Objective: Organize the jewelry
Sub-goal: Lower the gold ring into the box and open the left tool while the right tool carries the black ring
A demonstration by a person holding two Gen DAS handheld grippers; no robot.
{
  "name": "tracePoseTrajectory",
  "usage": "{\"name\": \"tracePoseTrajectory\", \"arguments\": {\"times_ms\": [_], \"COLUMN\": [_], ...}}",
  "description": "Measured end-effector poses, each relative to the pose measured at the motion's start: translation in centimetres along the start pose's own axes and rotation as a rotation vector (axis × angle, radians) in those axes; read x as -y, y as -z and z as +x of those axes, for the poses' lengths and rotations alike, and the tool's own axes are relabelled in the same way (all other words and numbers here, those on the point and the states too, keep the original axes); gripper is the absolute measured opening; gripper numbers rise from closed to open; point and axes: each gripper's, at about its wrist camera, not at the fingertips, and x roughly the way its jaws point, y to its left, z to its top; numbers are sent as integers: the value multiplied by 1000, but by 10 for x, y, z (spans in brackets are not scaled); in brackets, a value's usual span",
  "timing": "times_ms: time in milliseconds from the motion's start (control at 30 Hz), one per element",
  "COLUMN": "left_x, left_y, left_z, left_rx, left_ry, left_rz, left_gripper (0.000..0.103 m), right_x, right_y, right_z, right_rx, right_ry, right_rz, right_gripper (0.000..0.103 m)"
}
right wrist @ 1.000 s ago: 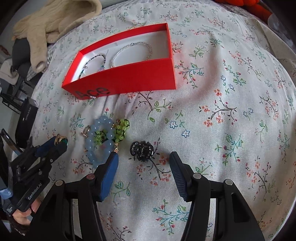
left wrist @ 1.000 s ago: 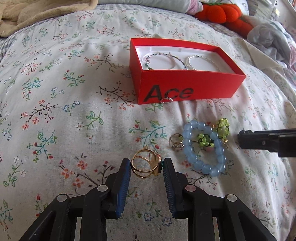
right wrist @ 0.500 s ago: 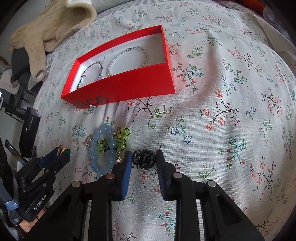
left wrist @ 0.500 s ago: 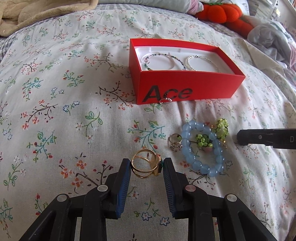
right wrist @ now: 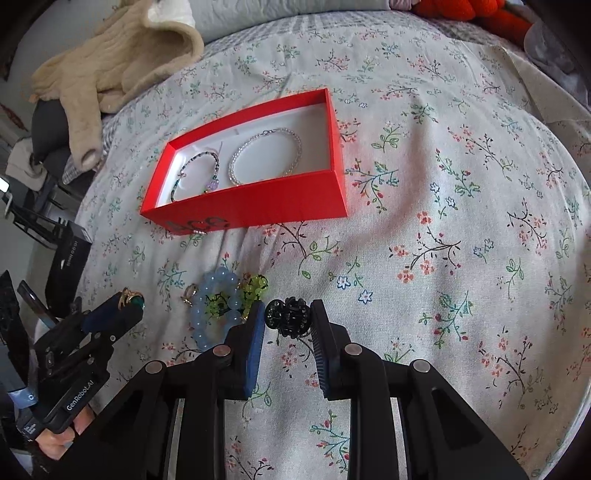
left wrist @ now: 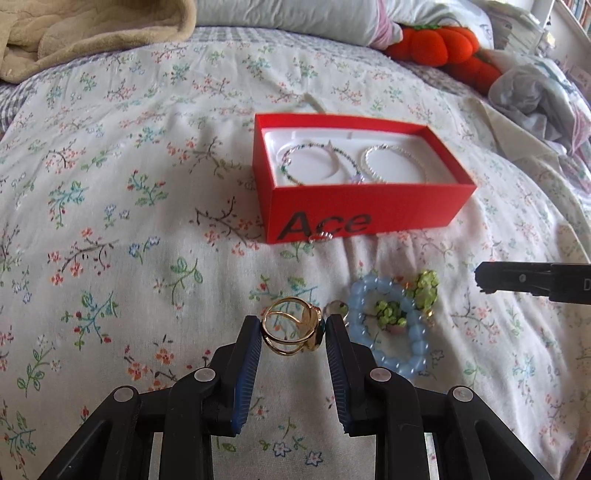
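Observation:
My left gripper (left wrist: 293, 325) is shut on a gold ring with a green stone (left wrist: 288, 334), held just above the floral bedspread. My right gripper (right wrist: 288, 312) is shut on a small black hair clip (right wrist: 286, 318), its pads pressing both sides. A red box (left wrist: 362, 210) marked "Ace" lies farther back and holds a dark beaded bracelet (left wrist: 314, 162) and a silver bracelet (left wrist: 393, 162). Between the grippers lie a pale blue bead bracelet (left wrist: 417, 347), green bead pieces (left wrist: 426, 288) and a small ring (left wrist: 336, 307). Another small ring (left wrist: 321, 236) leans against the box front.
A beige blanket (left wrist: 74, 33) is heaped at the far left of the bed. An orange plush pumpkin (left wrist: 439, 44) and grey clothes (left wrist: 528, 96) lie at the far right. A person's hand (right wrist: 59, 439) holds the left gripper's handle.
The right gripper's jaws came together around the black hair clip and now grip it. The left gripper kept hold of the gold ring and stayed put.

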Motion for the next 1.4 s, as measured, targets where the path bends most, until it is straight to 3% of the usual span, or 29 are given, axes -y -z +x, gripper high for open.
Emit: {"name": "tracePoseTrajectory", "arguments": {"times_ms": [633,1267,1400], "left_x": [20,25,28], "left_y": [-58,-84,-84], "left_z": [18,72,73], "left_rx": [131,122,119], "left_ry": [31,-45,-49], "left_rz": [-6,-4,6], "left_gripper": [30,30,35], "right_x": [0,19,18], "right_y": [-54,-84,-84], "right_z": [-24,7,8], "right_rx": [135,147,144], "right_ry": [-69,-111,-105], "right_rz": [23,24,13], "right_gripper": [26,26,27]}}
